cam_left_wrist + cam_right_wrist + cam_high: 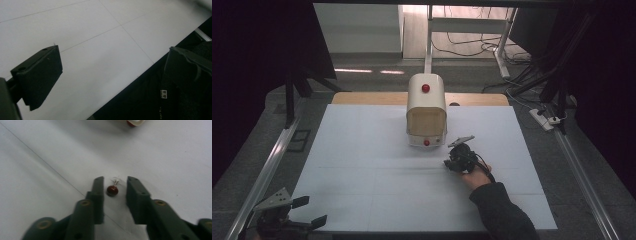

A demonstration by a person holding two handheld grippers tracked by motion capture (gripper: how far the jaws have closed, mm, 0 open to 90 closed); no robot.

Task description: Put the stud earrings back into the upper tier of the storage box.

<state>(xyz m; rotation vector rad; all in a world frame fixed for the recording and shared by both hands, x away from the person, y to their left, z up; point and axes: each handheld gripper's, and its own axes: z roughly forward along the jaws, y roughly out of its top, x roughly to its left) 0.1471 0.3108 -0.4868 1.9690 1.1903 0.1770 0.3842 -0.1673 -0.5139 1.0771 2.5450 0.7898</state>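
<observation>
In the high view, the right gripper (pixel 451 161) sat on the white table cover (pixel 362 165) at about five o'clock from the cream box (pixel 426 111), which stood at twelve o'clock on the table and carried a red knob on its top and another at its base. The left gripper (pixel 307 212) hung at seven o'clock over the near corner, its jaws spread wide and empty.

In the left gripper view, one black jaw stood at nine o'clock over the bare white cover and the other at three o'clock past the table edge, wide apart, nothing between them.

In the right gripper view, a small dark red bead (pixel 112 190) with a silver wire loop lay on the cover between the jaws. The jaws were narrowed around it, but a gap showed on each side of the bead, so the pads did not press it.
</observation>
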